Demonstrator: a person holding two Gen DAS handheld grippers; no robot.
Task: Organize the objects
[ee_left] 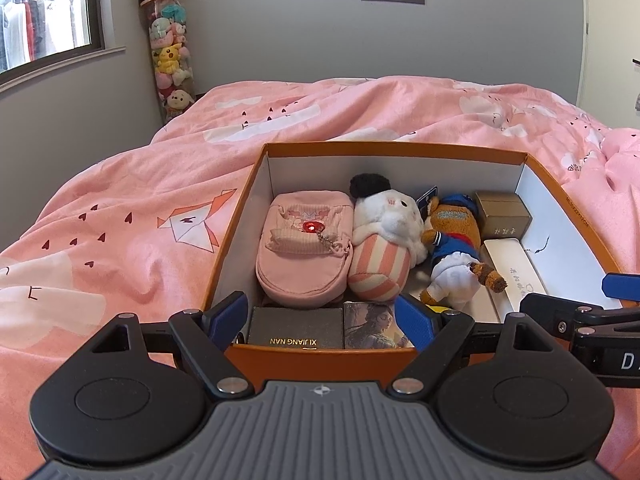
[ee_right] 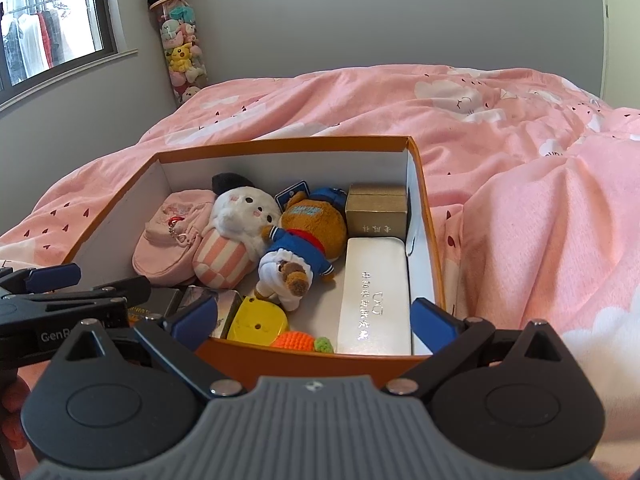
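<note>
An orange box [ee_left: 240, 204] [ee_right: 424, 200] with white inside walls sits on the pink bed. In it lie a pink pouch [ee_left: 302, 248] [ee_right: 168, 240], a white striped plush [ee_left: 384, 236] [ee_right: 236, 236], a brown bear plush in blue [ee_left: 452, 236] [ee_right: 308, 236], a gold carton [ee_left: 504, 214] [ee_right: 376, 210], a long white case [ee_left: 512, 272] [ee_right: 376, 292], a black box [ee_left: 296, 328], a picture card box [ee_left: 374, 326], a yellow toy [ee_right: 258, 322] and an orange knitted carrot [ee_right: 298, 340]. My left gripper [ee_left: 320, 320] is open over the box's near edge, empty. My right gripper [ee_right: 316, 318] is open too, empty.
The pink patterned duvet [ee_left: 120, 220] [ee_right: 520, 160] covers the bed around the box. A tall clear tube of plush toys [ee_left: 172, 60] [ee_right: 184, 56] topped by a panda stands in the corner by the window [ee_left: 44, 12]. Grey wall behind.
</note>
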